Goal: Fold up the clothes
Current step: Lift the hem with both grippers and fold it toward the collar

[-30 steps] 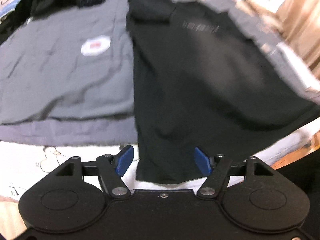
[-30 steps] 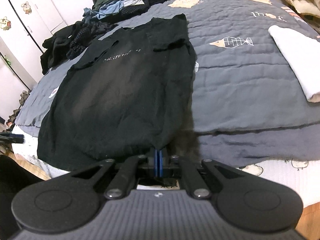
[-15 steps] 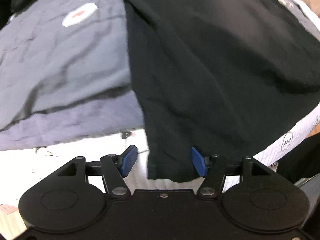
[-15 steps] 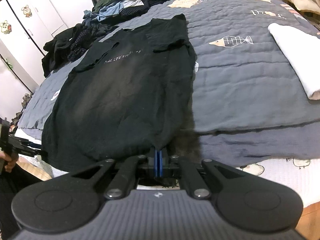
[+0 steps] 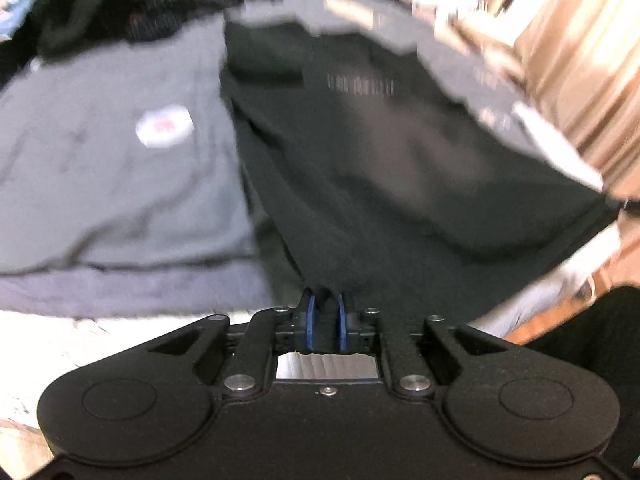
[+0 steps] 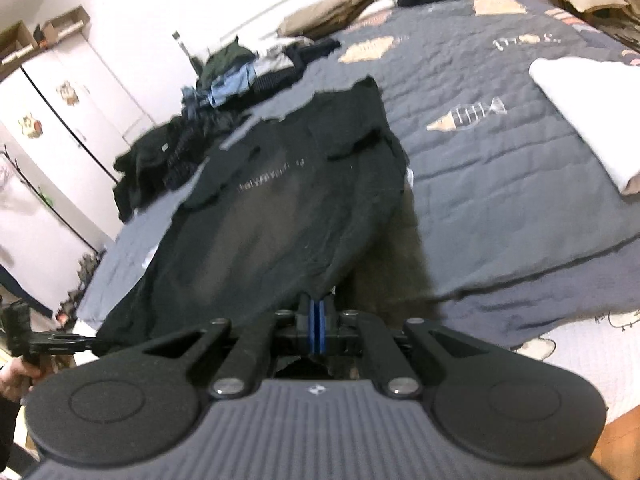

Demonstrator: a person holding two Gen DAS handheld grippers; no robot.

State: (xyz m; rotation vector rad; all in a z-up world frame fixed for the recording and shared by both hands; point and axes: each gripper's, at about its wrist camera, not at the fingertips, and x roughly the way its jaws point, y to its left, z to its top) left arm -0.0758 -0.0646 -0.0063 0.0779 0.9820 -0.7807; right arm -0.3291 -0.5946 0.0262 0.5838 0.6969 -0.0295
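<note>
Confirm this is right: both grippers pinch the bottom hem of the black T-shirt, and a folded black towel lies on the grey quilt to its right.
One detail is wrong: the folded towel is white, not black, as the right wrist view shows. The rest holds: the left gripper, closing, and the right gripper pinch the hem of the black T-shirt, spread on the grey quilt.

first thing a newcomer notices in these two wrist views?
The black T-shirt spread lengthwise on the grey quilt, its hem pinched at both near corners: the right hand-held gripper is shut on it, and the left hand-held gripper has its jaws closing with hem fabric between them. Next, the pile of unfolded clothes at the far left, and a folded white item on the right.
</note>
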